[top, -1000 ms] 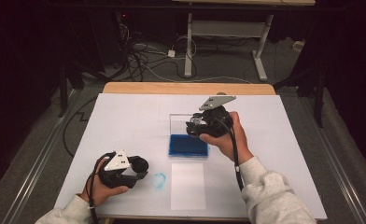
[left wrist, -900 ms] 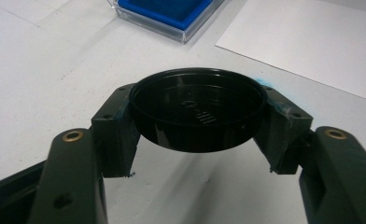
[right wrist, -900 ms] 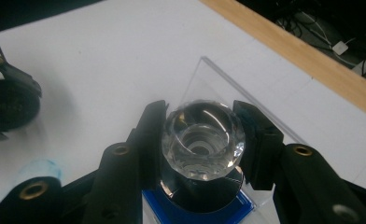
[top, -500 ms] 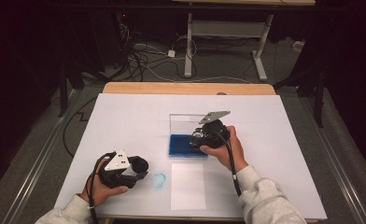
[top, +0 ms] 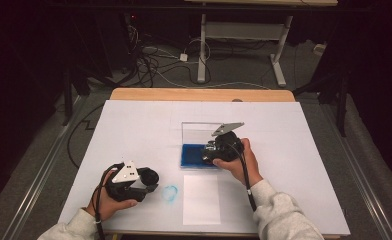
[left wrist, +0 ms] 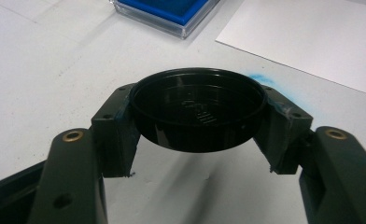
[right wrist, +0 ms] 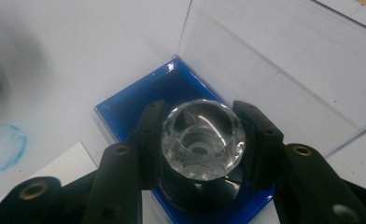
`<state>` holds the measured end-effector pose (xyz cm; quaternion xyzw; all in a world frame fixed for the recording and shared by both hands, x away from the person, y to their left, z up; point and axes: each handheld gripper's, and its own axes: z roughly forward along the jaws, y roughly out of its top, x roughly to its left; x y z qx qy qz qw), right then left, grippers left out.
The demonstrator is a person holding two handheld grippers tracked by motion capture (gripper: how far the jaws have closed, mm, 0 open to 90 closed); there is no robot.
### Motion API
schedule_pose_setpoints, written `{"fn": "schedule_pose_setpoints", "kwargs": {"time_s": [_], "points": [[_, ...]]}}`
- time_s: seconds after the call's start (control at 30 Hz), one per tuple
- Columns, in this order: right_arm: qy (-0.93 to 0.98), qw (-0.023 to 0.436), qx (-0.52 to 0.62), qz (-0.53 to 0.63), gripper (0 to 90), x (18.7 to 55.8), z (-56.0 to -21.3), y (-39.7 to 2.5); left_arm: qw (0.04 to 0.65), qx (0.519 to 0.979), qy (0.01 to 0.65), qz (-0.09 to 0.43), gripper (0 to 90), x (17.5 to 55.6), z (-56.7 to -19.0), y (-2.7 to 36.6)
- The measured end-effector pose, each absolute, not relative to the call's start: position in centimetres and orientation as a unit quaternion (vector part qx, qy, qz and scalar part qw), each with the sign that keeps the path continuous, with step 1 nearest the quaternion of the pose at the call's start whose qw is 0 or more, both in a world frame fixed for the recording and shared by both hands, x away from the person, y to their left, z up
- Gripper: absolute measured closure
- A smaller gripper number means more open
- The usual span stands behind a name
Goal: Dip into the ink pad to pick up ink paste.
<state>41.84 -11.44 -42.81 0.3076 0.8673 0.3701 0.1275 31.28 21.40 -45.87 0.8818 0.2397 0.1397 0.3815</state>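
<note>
The raised lettering inside the round black plastic cap (left wrist: pixel 199 109) is too small to read. The faceted clear glass knob (right wrist: pixel 202 139) hides its dark base and part of the blue ink pad (right wrist: pixel 139 105).

- I am looking into what reads as a lab or test room, dark all round, with light falling only on the work table (top: pixel 134 125).
- White sheeting covers the table's pale wooden top, whose far edge (top: pixel 199 94) shows bare.
- Loose cables (top: pixel 154 60) sprawl across the grey carpeted floor (top: pixel 49 150) behind it.
- A second desk's white metal legs (top: pixel 279 55) stand at the back, with a wall plug (top: pixel 183 57) lying nearby.
- Black stands (top: pixel 341 100) flank the table on either side, like rig supports.
- A metal rail (top: pixel 39 185) runs along the floor at my left.
</note>
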Motion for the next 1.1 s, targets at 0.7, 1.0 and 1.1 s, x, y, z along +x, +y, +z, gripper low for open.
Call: {"fn": "schedule_pose_setpoints", "kwargs": {"time_s": [0.7,1.0,1.1], "points": [[0.859,0.130,0.318,0.380,57.1,41.86,-43.21,-11.66,0.380,0.884,0.237,0.138,36.7,31.22,-45.90,21.24],[0.851,0.110,0.325,0.398,57.2,42.29,-43.44,-12.29,0.379,0.884,0.236,0.138,36.7,31.25,-45.92,21.24],[0.855,0.120,0.320,0.391,57.1,42.08,-43.40,-11.99,0.379,0.884,0.236,0.138,36.7,31.25,-45.93,21.31]]}}
